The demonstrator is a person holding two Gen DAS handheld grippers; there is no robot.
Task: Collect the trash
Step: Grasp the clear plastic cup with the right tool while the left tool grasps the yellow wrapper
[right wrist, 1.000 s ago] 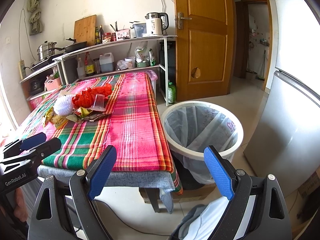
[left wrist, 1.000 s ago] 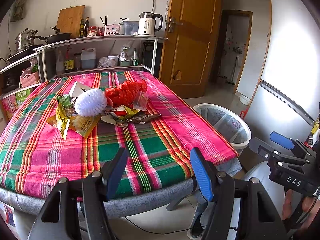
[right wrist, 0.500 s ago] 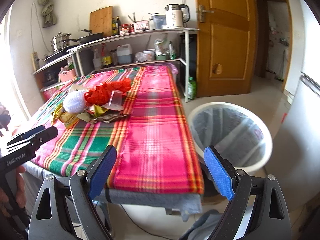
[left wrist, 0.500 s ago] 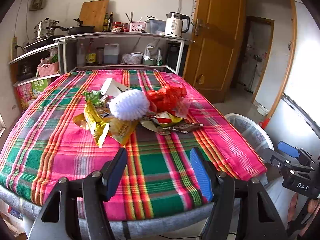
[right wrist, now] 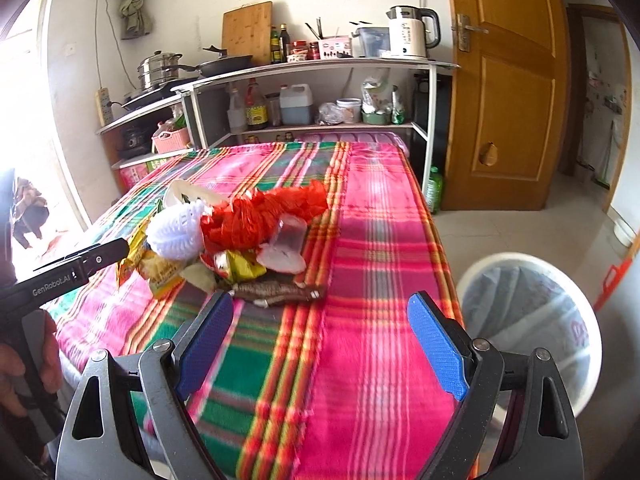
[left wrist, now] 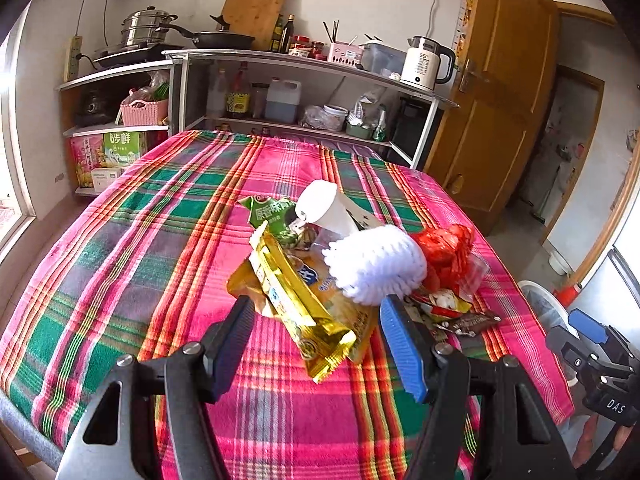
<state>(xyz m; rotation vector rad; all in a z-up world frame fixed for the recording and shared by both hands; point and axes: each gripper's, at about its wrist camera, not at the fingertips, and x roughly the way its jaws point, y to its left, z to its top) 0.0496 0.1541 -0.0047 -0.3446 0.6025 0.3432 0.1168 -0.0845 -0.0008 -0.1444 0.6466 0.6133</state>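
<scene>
Trash pile [left wrist: 352,272] sits mid-desk on the plaid cloth [left wrist: 152,248]: yellow snack wrapper [left wrist: 300,304], green packet [left wrist: 272,212], white foam net [left wrist: 376,264], red plastic bag [left wrist: 444,252], a white paper cup [left wrist: 324,208] on its side, a clear cup [right wrist: 288,236] and a dark wrapper [right wrist: 276,292]. From my left wrist view the yellow wrapper's near end lies between the fingers' tips and just ahead of them; I cannot tell whether it touches either one. My left gripper [left wrist: 316,340] points level across the desk at the pile, fingers wide apart, gripping nothing. My right gripper [right wrist: 320,344] hovers over the near desk edge, right of the pile, aimed along the cloth; the dark wrapper lies ahead of its left finger, apart from it. Its fingers are spread wide too and hold nothing. White bin [right wrist: 532,320], lined with a clear bag, stands on the floor just beside the desk, to my right. A hand [right wrist: 24,364] grips the left gripper's handle at the right view's edge.
</scene>
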